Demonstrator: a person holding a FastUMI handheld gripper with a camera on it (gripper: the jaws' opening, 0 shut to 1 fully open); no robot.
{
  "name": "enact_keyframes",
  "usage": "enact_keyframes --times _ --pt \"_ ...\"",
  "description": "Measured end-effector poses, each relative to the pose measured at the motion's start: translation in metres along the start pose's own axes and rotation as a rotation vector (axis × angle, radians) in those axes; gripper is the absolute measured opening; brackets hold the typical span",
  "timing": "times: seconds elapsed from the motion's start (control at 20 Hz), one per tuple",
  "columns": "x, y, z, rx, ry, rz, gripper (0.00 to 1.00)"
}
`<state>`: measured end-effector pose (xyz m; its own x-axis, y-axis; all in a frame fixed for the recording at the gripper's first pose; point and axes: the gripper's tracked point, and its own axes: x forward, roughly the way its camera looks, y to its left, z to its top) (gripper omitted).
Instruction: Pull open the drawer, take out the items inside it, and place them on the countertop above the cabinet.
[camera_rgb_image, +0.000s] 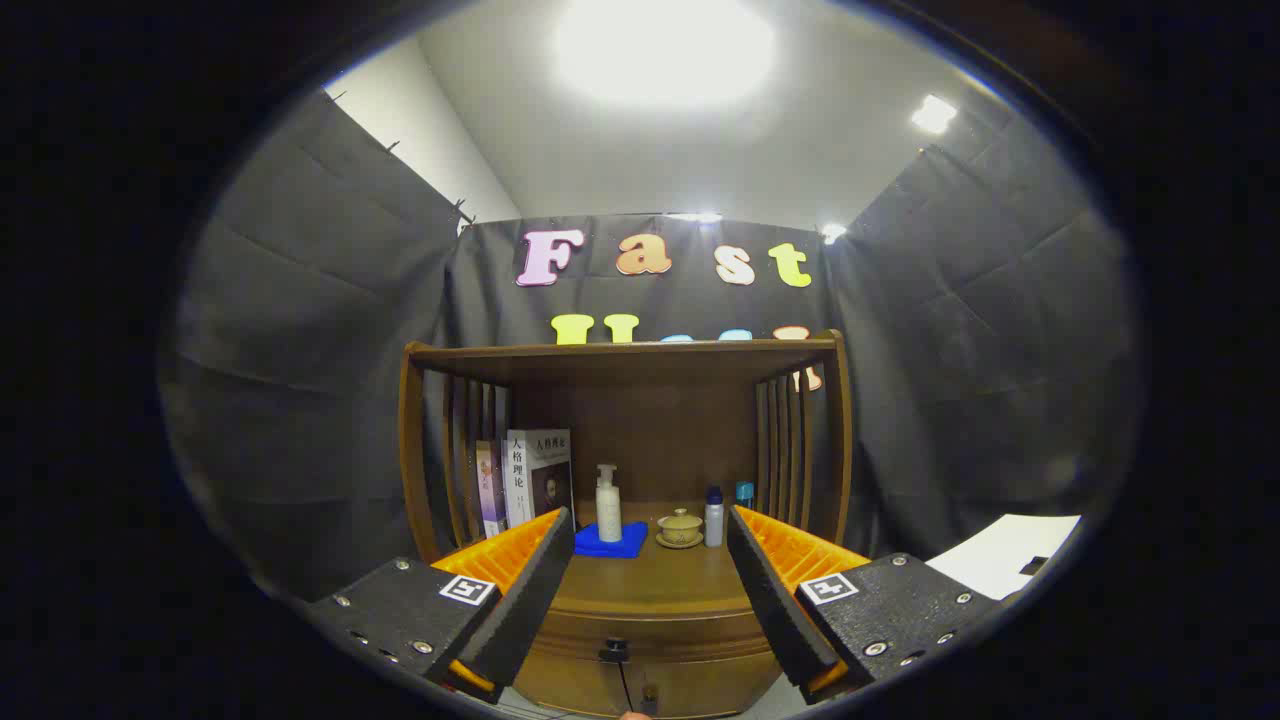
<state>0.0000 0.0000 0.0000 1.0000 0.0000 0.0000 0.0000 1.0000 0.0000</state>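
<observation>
Drawer-opening looks to be the step in hand, since the drawer (650, 640) sits flush in the front of the wooden cabinet (640, 600), apparently not yet pulled. The gripper (645, 570) hovers with its fingers spread wide and holding nothing. Relative to the drawer's small dark knob (615, 651), the fingers stand above and to either side, with the knob low in the gap between them and a thin cord hanging from it.

To do this well, I would lower the gripper until the knob sits level between the fingers, narrow them squarely on it, then draw straight back without twisting.

Above the knob lies the tabletop (640, 580), already carrying a blue cloth (610, 541) under a pump bottle (608, 503), a lidded cup (680, 527), a small bottle (713, 517) and books (530, 480) further back.
</observation>
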Motion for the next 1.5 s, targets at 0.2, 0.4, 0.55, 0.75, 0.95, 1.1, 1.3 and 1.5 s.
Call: enact_keyframes --times 0.2,0.4,0.55,0.75,0.95,1.1,1.3,1.5 --pt "0.007 0.003 -0.013 0.061 0.019 0.032 0.95" --pt "0.008 0.003 -0.016 0.038 0.027 0.032 0.95" --pt "0.009 0.007 -0.016 0.015 0.023 0.036 0.94" --pt "0.01 0.012 -0.019 -0.024 0.032 0.036 0.94" --pt "0.01 0.019 -0.023 -0.042 0.047 0.046 0.94" --pt "0.011 0.022 -0.028 -0.058 0.055 0.048 0.94" --pt "0.016 0.025 -0.043 -0.085 0.081 0.053 0.95" --pt "0.021 0.031 -0.064 -0.098 0.124 0.062 0.95"
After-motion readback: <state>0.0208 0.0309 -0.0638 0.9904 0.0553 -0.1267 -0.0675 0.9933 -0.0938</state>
